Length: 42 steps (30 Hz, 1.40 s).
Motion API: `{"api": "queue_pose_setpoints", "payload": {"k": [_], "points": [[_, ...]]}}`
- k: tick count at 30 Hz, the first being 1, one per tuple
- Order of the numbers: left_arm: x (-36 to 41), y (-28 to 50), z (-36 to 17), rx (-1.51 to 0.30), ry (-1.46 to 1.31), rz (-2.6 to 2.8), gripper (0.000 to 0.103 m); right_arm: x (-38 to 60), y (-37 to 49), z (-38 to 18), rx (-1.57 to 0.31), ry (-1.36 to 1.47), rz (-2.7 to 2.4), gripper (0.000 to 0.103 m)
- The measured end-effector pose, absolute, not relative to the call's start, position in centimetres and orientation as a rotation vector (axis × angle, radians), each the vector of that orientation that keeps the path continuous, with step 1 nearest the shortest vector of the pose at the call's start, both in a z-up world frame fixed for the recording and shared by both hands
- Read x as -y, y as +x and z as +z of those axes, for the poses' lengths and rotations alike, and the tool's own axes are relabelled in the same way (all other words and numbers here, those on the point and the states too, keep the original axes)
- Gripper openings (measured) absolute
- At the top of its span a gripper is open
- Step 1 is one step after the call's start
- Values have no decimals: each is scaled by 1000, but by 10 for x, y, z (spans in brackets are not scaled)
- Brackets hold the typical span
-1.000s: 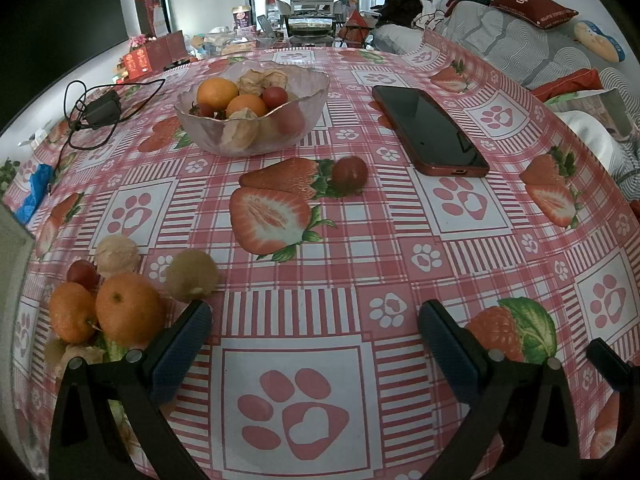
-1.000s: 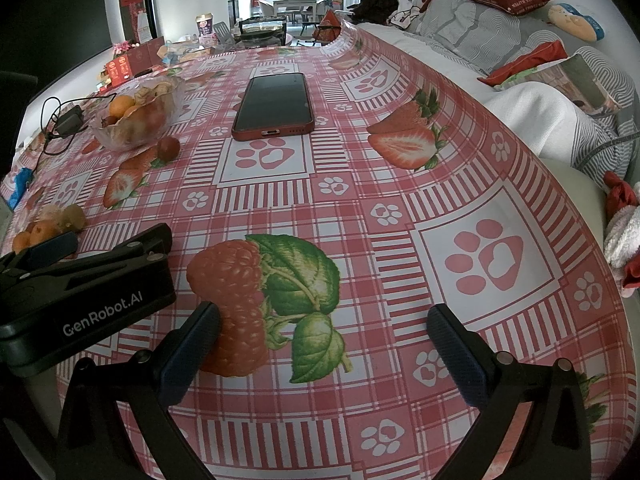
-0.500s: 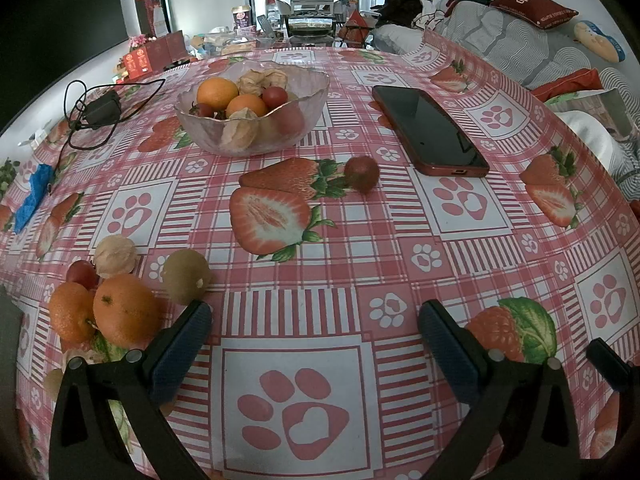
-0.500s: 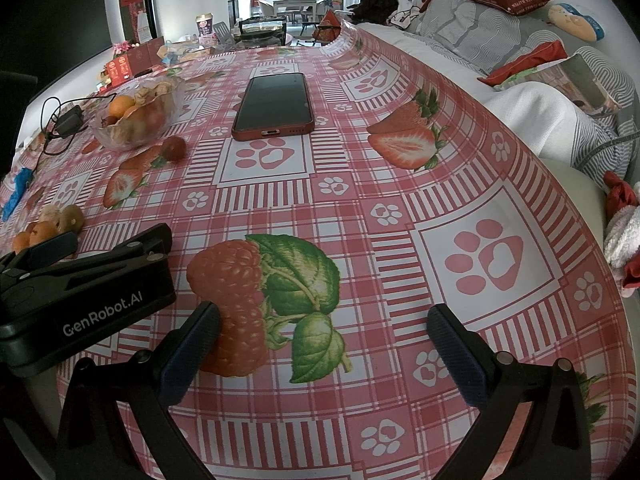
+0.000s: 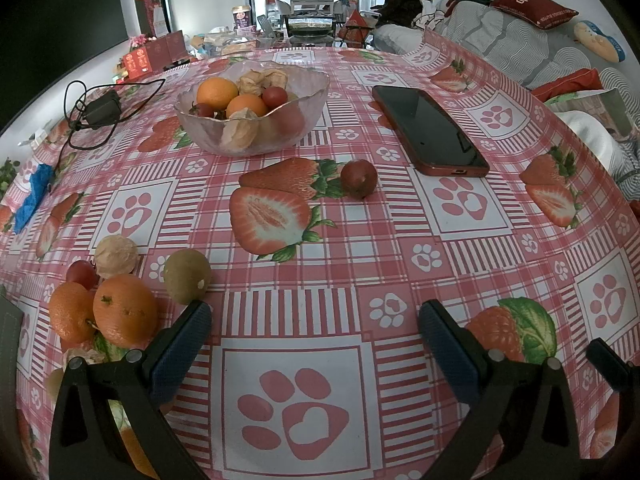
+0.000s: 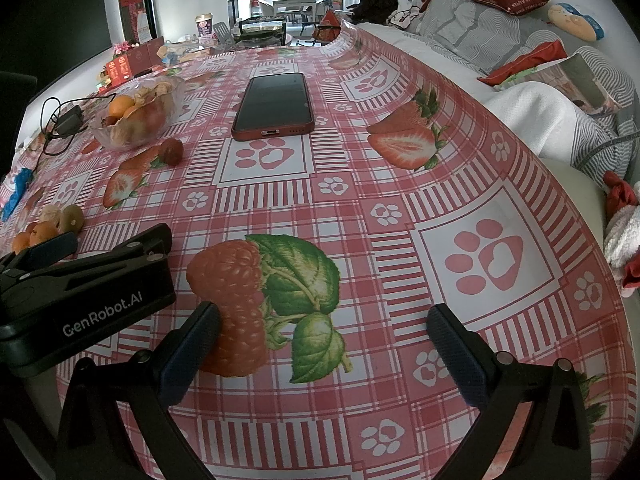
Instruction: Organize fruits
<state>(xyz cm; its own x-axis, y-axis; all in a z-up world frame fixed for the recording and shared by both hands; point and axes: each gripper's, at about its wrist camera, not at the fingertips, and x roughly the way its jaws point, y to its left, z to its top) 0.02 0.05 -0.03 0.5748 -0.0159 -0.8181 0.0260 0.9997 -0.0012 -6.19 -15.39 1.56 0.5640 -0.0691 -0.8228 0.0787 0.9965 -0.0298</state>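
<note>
A glass bowl (image 5: 256, 136) (image 6: 132, 136) at the back holds oranges, husked berries and small red fruits. One dark red fruit (image 5: 359, 178) (image 6: 173, 151) lies loose on the cloth in front of the bowl, beside the phone. At the near left lie two oranges (image 5: 124, 310), a green-brown kiwi (image 5: 187, 276), a husked berry (image 5: 116, 256) and a small red fruit (image 5: 81, 274). My left gripper (image 5: 314, 332) is open and empty just right of that pile. My right gripper (image 6: 322, 330) is open and empty over the printed raspberry, to the right of the left gripper's body (image 6: 86, 300).
A red-cased phone (image 5: 430, 130) (image 6: 274, 106) lies face up right of the bowl. A charger with its cable (image 5: 102, 108) and a blue scrap (image 5: 34, 196) sit at the far left. The cloth (image 6: 460, 208) drops off at the right toward a sofa with cushions.
The loose dark red fruit has rolled to the right, toward the phone. The fruits at the near left have shifted slightly right. Both grippers stay open and still.
</note>
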Motion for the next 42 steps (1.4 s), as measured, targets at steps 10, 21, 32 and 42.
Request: {"api": "queue_pose_setpoints", "payload": {"k": [10, 21, 32, 42], "points": [[-1, 0, 0, -958, 12, -25, 103, 154, -62, 16, -968, 11, -87, 103], [-47, -80, 63, -811, 89, -176, 103, 154, -62, 16, -968, 10, -87, 103], [-170, -86, 12, -960, 60, -56, 103, 154, -62, 16, -969, 9, -88, 103], [-164, -62, -1, -978, 42, -56, 103, 148, -56, 19, -1051, 44, -146, 103]]}}
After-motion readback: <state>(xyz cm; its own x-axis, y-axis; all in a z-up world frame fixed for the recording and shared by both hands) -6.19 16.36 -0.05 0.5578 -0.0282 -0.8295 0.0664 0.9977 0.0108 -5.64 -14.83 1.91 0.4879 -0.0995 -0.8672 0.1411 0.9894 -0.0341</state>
